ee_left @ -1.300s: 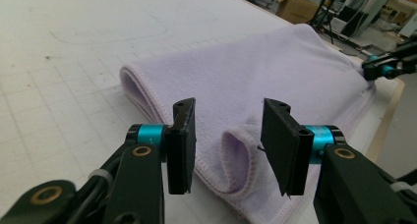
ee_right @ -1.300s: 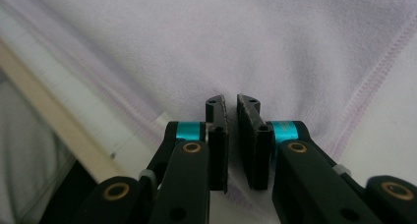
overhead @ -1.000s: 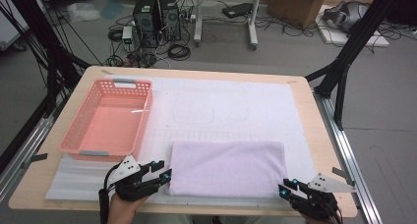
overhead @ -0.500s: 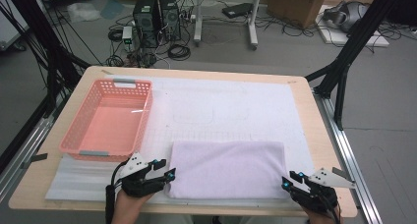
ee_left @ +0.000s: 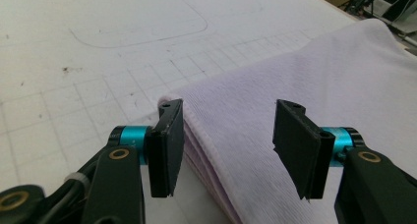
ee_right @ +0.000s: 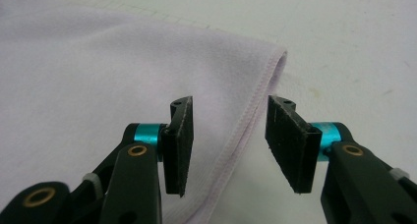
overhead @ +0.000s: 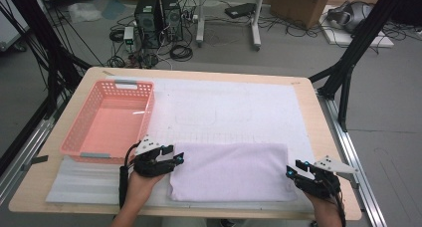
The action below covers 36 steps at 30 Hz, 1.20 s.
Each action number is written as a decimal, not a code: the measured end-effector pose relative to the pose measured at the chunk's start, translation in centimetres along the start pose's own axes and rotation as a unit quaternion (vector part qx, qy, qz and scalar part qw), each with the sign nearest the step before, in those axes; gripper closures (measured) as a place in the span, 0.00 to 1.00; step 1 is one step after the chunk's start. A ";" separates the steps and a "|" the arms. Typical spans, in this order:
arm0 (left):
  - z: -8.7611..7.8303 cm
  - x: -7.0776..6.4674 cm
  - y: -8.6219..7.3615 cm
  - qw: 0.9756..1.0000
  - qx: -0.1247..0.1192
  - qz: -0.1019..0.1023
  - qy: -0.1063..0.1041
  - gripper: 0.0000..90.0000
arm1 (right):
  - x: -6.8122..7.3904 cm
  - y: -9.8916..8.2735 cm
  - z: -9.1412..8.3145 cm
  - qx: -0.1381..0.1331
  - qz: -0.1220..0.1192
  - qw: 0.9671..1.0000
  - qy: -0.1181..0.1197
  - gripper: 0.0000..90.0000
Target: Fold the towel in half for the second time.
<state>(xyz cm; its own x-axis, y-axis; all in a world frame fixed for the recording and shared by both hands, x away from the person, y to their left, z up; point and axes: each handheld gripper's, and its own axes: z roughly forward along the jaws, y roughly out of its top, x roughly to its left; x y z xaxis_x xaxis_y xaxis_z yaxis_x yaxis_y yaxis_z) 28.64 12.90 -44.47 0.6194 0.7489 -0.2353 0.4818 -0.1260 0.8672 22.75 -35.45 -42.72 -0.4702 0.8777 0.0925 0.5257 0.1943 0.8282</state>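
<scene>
We see a pale lilac towel [overhead: 231,170] folded into a flat rectangle of several layers, lying on the white gridded mat at the near edge of the worktop, long side across. Its left end shows stacked layer edges [ee_left: 206,150]; its right end shows a stitched hem and a rounded fold corner [ee_right: 275,57]. Surface smooth, slightly ribbed.

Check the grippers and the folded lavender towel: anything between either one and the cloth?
Nothing visible. The left gripper and right gripper have just been opening, each straddling a short edge of the towel without pinching it. The pink basket sits off to the left.
</scene>
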 end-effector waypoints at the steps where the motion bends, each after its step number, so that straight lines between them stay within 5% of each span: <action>1: 0.3 0.0 0.2 1.000 -0.001 0.005 0.006 0.52 | -0.2 0.2 0.4 0.002 0.004 1.000 0.002 0.59; 3: 1.0 0.1 0.6 1.000 0.004 0.013 0.009 0.58 | -0.6 0.7 1.5 -0.003 0.022 1.000 0.007 0.59; 9: 2.4 0.3 0.6 0.999 0.044 0.005 0.003 0.70 | -1.0 2.0 4.7 0.026 0.008 1.000 -0.015 0.61; 14: 2.7 0.4 0.7 0.998 0.061 -0.012 0.013 0.92 | -1.6 2.0 6.0 0.049 0.017 0.999 -0.010 0.79; 16: 2.6 0.7 0.8 0.998 0.050 -0.032 0.021 0.94 | -1.7 2.1 6.0 0.050 0.014 0.999 -0.001 0.92; 18: 2.3 1.1 0.9 0.998 0.025 -0.041 0.036 0.95 | -1.7 2.1 5.9 0.048 0.004 0.999 -0.005 0.95; 23: 2.3 1.4 1.0 0.997 0.007 -0.033 0.063 0.95 | -2.3 2.4 5.6 0.011 0.021 0.999 -0.024 0.95; 26: 2.5 1.5 1.0 0.997 0.002 -0.041 0.068 0.95 | -1.9 2.4 5.8 0.013 0.017 0.999 -0.039 0.95; 29: 2.3 1.5 1.0 0.997 0.000 -0.037 0.064 0.89 | -1.7 2.3 6.0 0.035 0.009 0.998 -0.047 0.82; 31: 2.3 1.4 0.9 0.998 0.004 -0.032 0.058 0.71 | -1.8 2.2 5.6 0.025 0.016 0.999 -0.044 0.71; 36: 2.4 1.0 0.8 0.999 0.042 -0.031 0.013 0.57 | -2.3 1.9 4.8 0.028 0.038 0.998 -0.030 0.53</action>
<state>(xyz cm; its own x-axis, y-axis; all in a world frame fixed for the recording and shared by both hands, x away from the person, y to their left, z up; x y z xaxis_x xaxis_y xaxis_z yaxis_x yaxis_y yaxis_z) 31.15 12.01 -45.07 0.5704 0.7738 -0.2753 0.5706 -0.1322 0.8105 28.24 -35.00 -43.97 -0.3859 0.9148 0.1192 0.5979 0.1496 0.7874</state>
